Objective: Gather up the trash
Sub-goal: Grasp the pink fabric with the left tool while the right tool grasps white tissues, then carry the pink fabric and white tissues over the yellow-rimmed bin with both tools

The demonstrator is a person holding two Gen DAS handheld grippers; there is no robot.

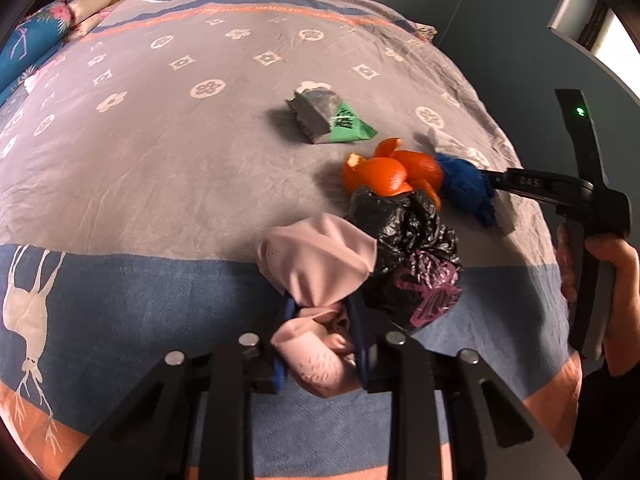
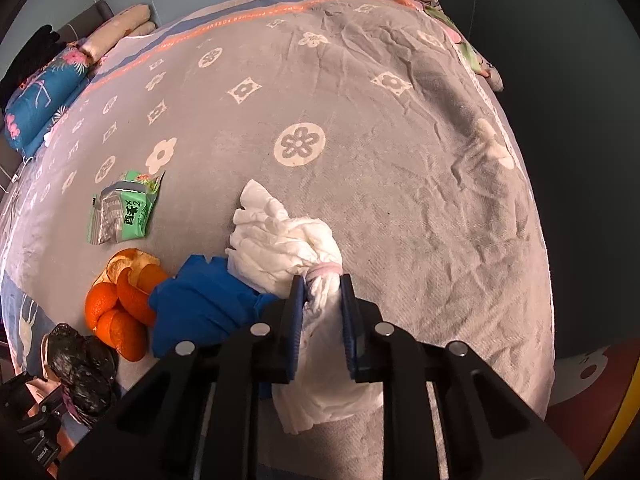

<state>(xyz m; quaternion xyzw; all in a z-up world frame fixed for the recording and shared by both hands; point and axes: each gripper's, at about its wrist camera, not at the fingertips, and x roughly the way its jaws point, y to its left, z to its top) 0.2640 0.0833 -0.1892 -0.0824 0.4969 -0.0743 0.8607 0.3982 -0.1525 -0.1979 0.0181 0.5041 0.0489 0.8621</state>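
Note:
My left gripper [image 1: 322, 312] is shut on a pink bag [image 1: 316, 264], with a crumpled black bag [image 1: 412, 248] right beside it on the bedspread. My right gripper [image 2: 322, 292] is shut on a crumpled white tissue [image 2: 280, 240]. A blue crumpled piece [image 2: 196, 304] lies just left of it, touching orange peel [image 2: 120, 308]. A green and silver snack wrapper [image 2: 120, 212] lies farther left. In the left wrist view the peel [image 1: 392, 172], blue piece [image 1: 464, 188] and wrapper [image 1: 328, 116] lie beyond the black bag, and the right gripper's body [image 1: 560, 188] reaches in from the right.
Everything lies on a grey patterned bedspread [image 2: 360, 120] with a blue and orange border [image 1: 120, 300]. Pillows [image 2: 44, 100] are stacked at the far left. The bed's edge drops off on the right. The black bag also shows in the right wrist view [image 2: 84, 372].

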